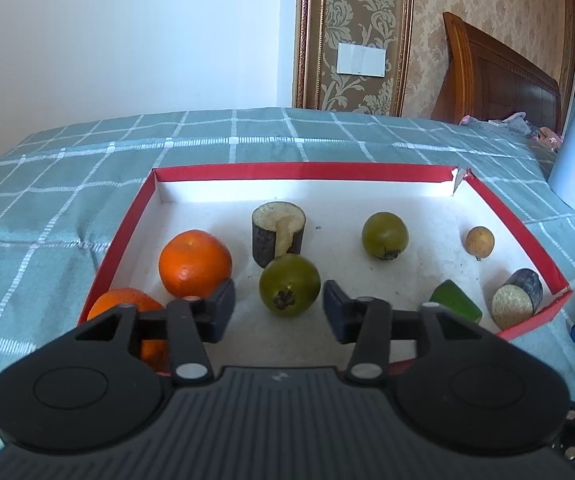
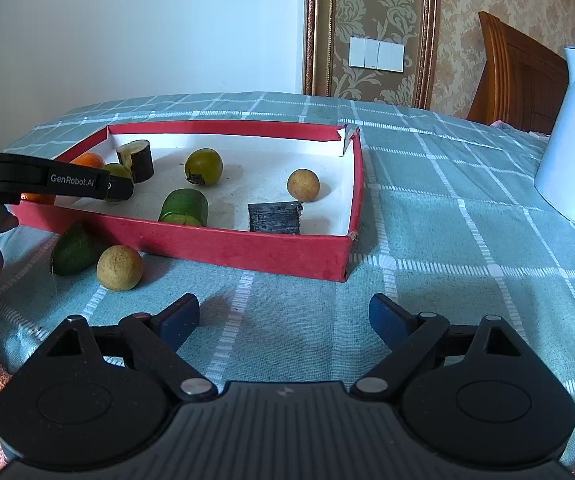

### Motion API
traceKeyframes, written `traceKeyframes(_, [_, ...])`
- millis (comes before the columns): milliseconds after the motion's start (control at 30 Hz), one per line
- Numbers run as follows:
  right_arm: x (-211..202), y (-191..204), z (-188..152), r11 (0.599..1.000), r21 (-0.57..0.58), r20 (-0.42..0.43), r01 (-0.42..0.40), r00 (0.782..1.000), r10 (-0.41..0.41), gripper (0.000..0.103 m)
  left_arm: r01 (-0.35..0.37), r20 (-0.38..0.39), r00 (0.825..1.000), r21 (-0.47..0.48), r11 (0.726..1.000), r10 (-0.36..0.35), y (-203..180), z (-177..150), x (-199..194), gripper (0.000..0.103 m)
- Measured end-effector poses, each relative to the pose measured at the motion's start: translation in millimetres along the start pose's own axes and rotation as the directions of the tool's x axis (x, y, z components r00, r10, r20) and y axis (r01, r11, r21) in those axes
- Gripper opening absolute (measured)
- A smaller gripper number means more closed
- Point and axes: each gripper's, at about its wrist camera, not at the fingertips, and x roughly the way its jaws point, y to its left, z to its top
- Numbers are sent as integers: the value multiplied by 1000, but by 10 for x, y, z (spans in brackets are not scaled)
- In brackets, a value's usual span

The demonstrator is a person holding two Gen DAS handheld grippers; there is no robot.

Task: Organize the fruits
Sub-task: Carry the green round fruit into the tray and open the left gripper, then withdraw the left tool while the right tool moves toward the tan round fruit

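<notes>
The teal checked cloth covers the work surface and carries the shallow red cardboard tray with white lining. In the left wrist view the tray holds, by descending size: a round orange at 9 o'clock of tray centre, with a second orange at 8 o'clock behind the gripper linkage; a dark green round fruit with a dry calyx at 6 o'clock; a matching green fruit at 1 o'clock; a dark-skinned cut cylinder with pale flesh at 12 o'clock; a second dark-skinned cylinder lying on its side at 4 o'clock; a green cut piece at 5 o'clock; and a small tan ball-shaped fruit at 2 o'clock.

Outside the tray, in the right wrist view, a green avocado-like fruit and a tan round fruit lie on the cloth just beside the near wall.

The left gripper is released, jaws apart, with the calyx fruit between them but untouched. The right gripper is released and empty over bare cloth.

Recommended procedure: centre the jaws across the fruit's widest girth before closing, and close gently because round fruit is likely to roll.
</notes>
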Motion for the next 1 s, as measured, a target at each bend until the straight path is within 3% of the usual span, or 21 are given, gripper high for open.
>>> traceKeyframes(233, [1, 0, 1, 1000, 2, -1, -1, 1000, 1, 93, -45, 12, 999, -15, 999, 45, 26, -45, -145, 70])
traceKeyframes(400, [7, -4, 3, 1000, 7, -3, -5, 1000, 5, 93, -22, 23, 999, -9, 1000, 22, 30, -115, -377, 77])
traceKeyframes(433, [8, -4, 3, 1000, 8, -4, -5, 1000, 5, 93, -26, 40, 999, -10, 1000, 27, 33, -145, -456, 80])
traceKeyframes(500, [8, -7, 3, 1000, 10, -4, -7, 1000, 7, 93, -65, 84, 994, -8, 998, 65, 39, -216, -625, 97])
traceKeyframes(567, [6, -11, 2, 1000, 12, -5, -9, 1000, 9, 93, -98, 127, 987, -5, 995, 97, 63, -305, -779, 98])
traceKeyframes(700, [6, -13, 2, 1000, 12, -5, -9, 1000, 9, 93, -131, 138, 982, -16, 991, 132, 183, -469, -946, 98])
traceKeyframes(833, [7, -13, 0, 1000, 12, -5, -9, 1000, 9, 93, -150, 106, 983, -37, 988, 153, 318, -619, -959, 99])
traceKeyframes(1000, [-57, -27, -10, 997, 28, 36, -68, 997, 67, 93, -109, 12, 994, -168, 980, 113, 589, -632, -849, 100])
